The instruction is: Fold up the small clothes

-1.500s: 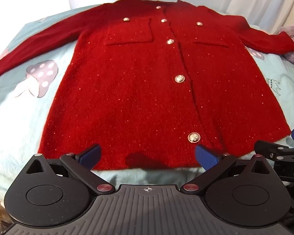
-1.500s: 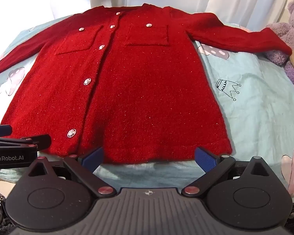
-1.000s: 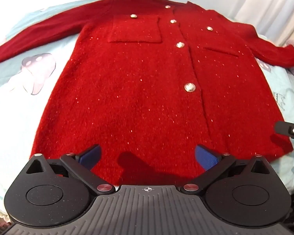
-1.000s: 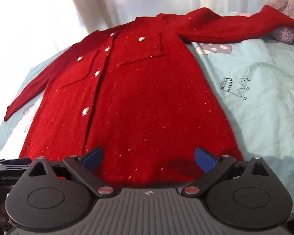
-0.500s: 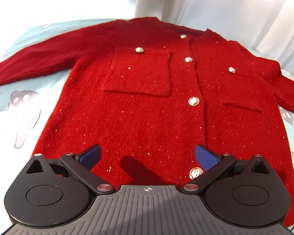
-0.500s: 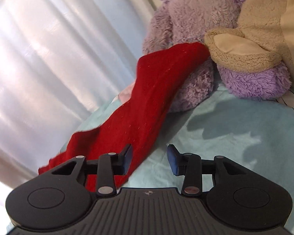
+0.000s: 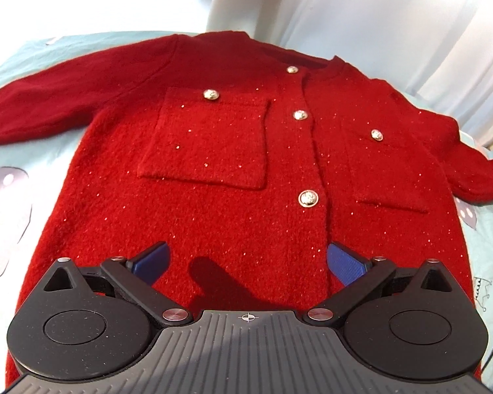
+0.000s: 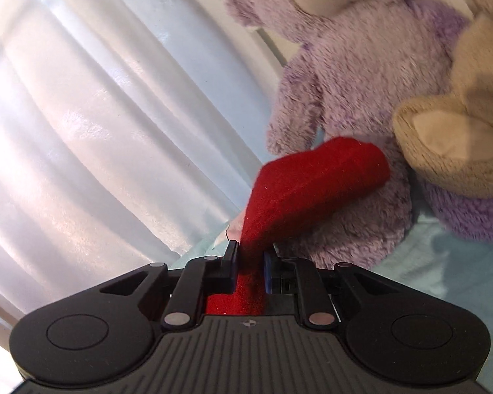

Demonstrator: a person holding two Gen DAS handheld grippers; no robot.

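The red cardigan (image 7: 233,177) lies flat on the bed (image 7: 10,177), buttons up. The left hand-held gripper (image 7: 246,261) hovers spread above its near front. The right hand-held gripper (image 8: 250,262) is closing on the sleeve (image 8: 312,184) by the purple plush toy (image 8: 361,75); a shallow pinch could slip, or drag the toy along.

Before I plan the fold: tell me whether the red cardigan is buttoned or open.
Buttoned, as far as the left view shows: the cardigan lies flat, front edges meeting along the button line. Its lowest part is hidden behind the left gripper.
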